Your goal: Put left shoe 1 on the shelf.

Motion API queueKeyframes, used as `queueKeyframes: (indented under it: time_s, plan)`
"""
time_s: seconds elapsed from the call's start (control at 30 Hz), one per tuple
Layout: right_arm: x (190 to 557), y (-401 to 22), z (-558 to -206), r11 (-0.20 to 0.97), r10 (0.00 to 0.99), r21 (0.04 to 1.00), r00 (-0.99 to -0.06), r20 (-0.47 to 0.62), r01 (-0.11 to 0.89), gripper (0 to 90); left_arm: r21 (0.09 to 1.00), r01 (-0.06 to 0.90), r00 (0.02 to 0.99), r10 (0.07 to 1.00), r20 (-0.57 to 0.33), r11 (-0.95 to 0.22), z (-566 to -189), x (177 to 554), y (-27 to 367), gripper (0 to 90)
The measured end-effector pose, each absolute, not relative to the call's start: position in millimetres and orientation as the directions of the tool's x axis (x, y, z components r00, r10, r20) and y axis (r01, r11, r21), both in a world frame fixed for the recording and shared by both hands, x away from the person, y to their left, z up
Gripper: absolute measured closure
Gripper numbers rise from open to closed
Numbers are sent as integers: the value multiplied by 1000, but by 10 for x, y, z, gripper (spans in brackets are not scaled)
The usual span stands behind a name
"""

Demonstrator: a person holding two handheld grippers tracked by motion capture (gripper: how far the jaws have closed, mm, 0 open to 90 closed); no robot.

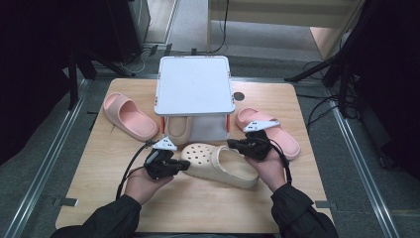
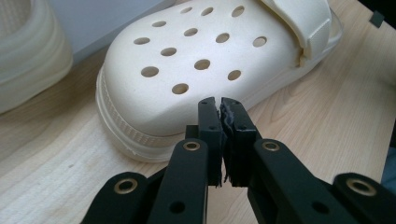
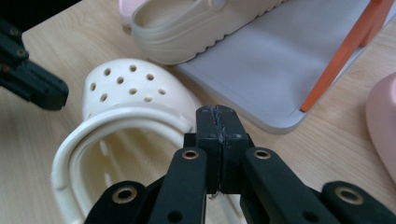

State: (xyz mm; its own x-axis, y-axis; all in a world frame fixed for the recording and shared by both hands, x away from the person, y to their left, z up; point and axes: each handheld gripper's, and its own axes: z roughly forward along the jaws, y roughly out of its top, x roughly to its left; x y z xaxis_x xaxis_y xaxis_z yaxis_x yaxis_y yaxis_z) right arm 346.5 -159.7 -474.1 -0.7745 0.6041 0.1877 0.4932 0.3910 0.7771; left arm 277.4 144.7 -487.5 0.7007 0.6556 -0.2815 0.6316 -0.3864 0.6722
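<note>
a pink slide [image 1: 130, 116] lies at the counter's [image 1: 99, 198] left. the left gripper [image 1: 184, 164] is seen fully closed on nothing, jaw tips just beside the toe of the cream clog [image 1: 220, 163]. the clog lies mid-counter, in front of the two-tier rack [image 1: 194, 85], where its mate [image 1: 178, 128] is already shelved. the right gripper [image 1: 232, 144] is likewise closed and empty, at the clog's heel rim. step judged: closed jaws set against both ends. next move calls for nudging or reopening to grasp the clog for shelving.
</note>
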Motion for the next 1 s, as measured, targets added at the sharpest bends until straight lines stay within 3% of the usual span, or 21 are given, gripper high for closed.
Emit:
queueKeyframes:
  time_s: [1.0]
  plan:
    - [3328, -1630, -4761, 395, 623, 771, -762, 176, 500, 900, 660, 632, 707, 651, -276, -407, -5001, 2945, 1346, 890]
